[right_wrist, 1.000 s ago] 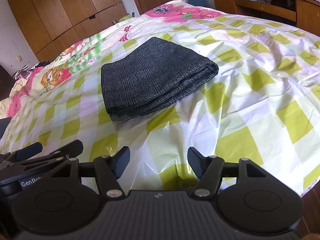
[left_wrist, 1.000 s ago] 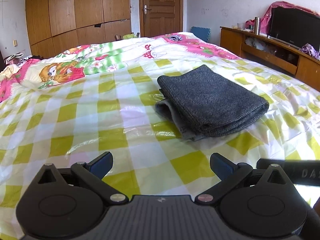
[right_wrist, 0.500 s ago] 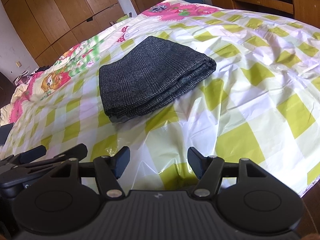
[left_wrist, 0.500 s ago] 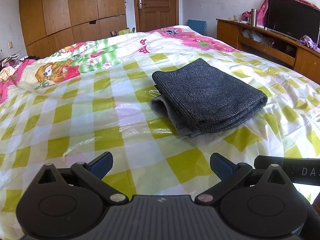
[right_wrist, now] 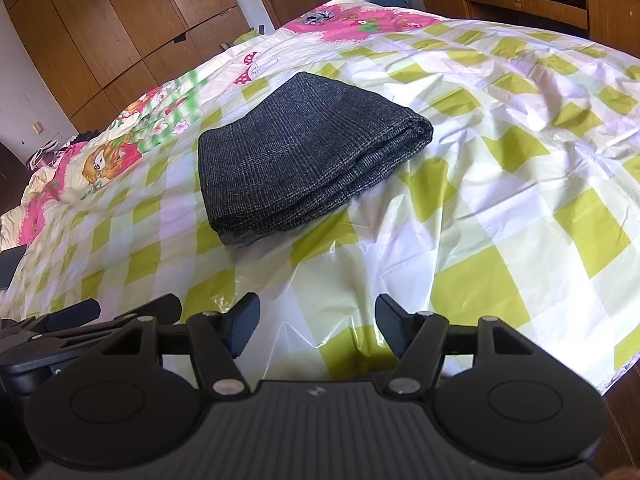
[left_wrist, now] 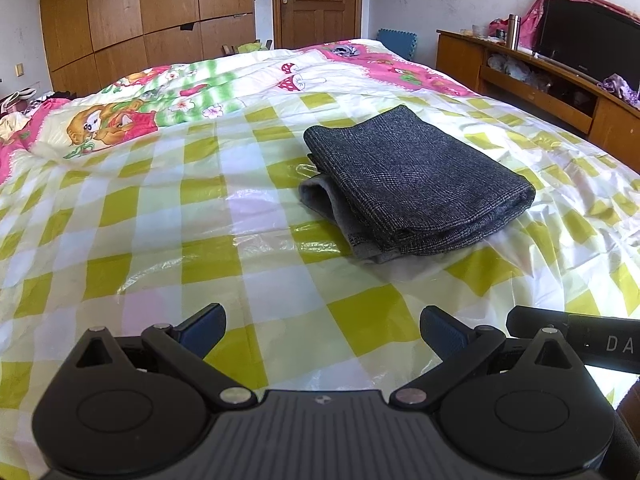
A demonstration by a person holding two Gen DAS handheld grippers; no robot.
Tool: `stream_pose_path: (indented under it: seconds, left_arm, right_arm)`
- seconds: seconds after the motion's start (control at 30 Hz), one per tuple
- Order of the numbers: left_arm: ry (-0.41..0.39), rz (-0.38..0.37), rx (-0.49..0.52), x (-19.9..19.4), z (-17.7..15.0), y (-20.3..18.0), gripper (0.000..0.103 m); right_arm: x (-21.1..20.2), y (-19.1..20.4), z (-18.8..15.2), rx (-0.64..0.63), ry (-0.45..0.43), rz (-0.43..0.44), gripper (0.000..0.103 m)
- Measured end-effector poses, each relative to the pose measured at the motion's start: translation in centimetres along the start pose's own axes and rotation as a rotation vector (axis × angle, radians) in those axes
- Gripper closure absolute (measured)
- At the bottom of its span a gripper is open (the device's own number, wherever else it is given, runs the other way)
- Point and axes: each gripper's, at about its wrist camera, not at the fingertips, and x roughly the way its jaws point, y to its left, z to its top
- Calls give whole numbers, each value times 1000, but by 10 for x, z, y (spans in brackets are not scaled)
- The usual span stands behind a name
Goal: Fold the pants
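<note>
Dark grey pants (left_wrist: 416, 184) lie folded into a compact rectangle on the bed's yellow-checked plastic cover (left_wrist: 200, 216); they also show in the right wrist view (right_wrist: 304, 152). My left gripper (left_wrist: 322, 330) is open and empty, well short of the pants at the near edge. My right gripper (right_wrist: 316, 326) is open and empty, also short of the pants. The left gripper's body (right_wrist: 60, 332) shows at the lower left of the right wrist view.
A cartoon quilt (left_wrist: 160, 96) lies bunched at the far side of the bed. Wooden wardrobes (left_wrist: 140, 20) and a door (left_wrist: 318, 0) stand behind. A wooden TV cabinet (left_wrist: 540, 76) runs along the right. The bed's edge (right_wrist: 616, 368) drops off at the lower right.
Both grippers have drawn back slightly from the folded pants and tilted. The pants have not moved. Both stay open.
</note>
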Motion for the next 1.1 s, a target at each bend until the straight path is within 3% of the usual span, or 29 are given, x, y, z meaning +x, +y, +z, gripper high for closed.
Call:
stream_pose_path:
  seconds: [1.1]
  left_arm:
    - [0,-13,-17,-2,2,1,0]
  right_arm:
    - [1,1,1,-13,11,-19,37]
